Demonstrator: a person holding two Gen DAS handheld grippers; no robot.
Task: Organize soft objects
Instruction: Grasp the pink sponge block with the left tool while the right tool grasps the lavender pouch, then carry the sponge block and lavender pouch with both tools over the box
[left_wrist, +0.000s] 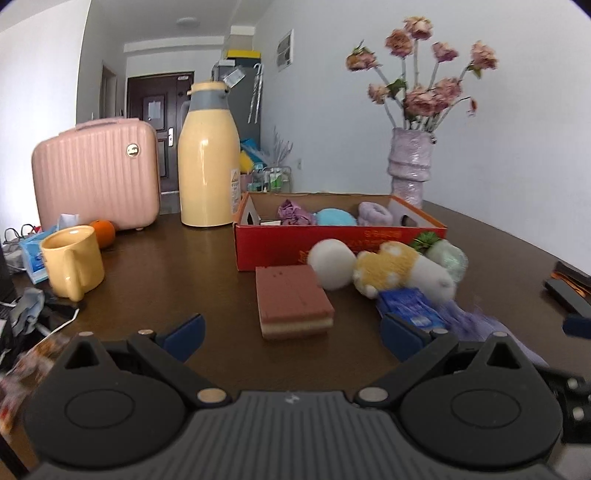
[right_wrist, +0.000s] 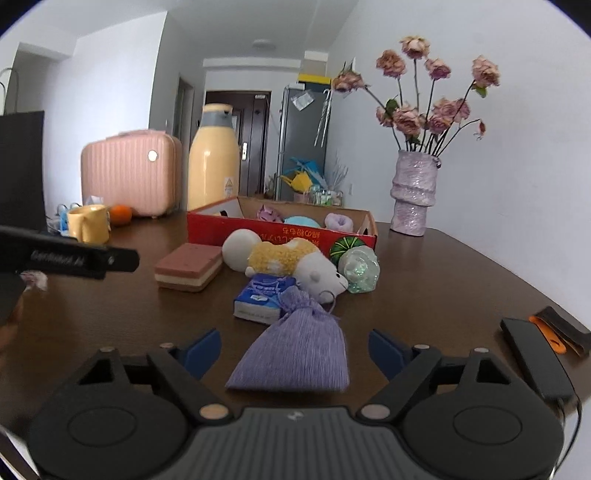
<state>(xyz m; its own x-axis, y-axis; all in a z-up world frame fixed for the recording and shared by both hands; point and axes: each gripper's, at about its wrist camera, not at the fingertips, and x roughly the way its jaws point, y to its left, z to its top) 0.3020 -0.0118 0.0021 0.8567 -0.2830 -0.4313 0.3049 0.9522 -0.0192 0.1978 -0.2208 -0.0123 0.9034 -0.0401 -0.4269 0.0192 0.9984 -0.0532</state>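
Note:
A red cardboard box (left_wrist: 332, 243) (right_wrist: 229, 225) holds a purple, a blue and a lilac soft toy. In front of it lie a layered brown sponge (left_wrist: 293, 301) (right_wrist: 188, 266), a white ball (left_wrist: 330, 262) (right_wrist: 240, 247), a yellow-and-white plush (left_wrist: 399, 271) (right_wrist: 295, 262), a green squishy (left_wrist: 448, 258) (right_wrist: 360, 269), a blue tissue pack (left_wrist: 410, 306) (right_wrist: 264, 299) and a lilac pouch (right_wrist: 299, 354) (left_wrist: 476, 321). My left gripper (left_wrist: 291, 334) is open, just short of the sponge. My right gripper (right_wrist: 295, 350) is open, its fingers either side of the pouch.
On the brown table (left_wrist: 177, 266) stand a yellow mug (left_wrist: 72, 260), an orange (left_wrist: 103, 230), a yellow thermos (left_wrist: 208, 158), a pink case (left_wrist: 96, 173) and a vase of dried flowers (right_wrist: 413, 192). Clutter lies at the left edge. Black items (right_wrist: 535, 354) lie right.

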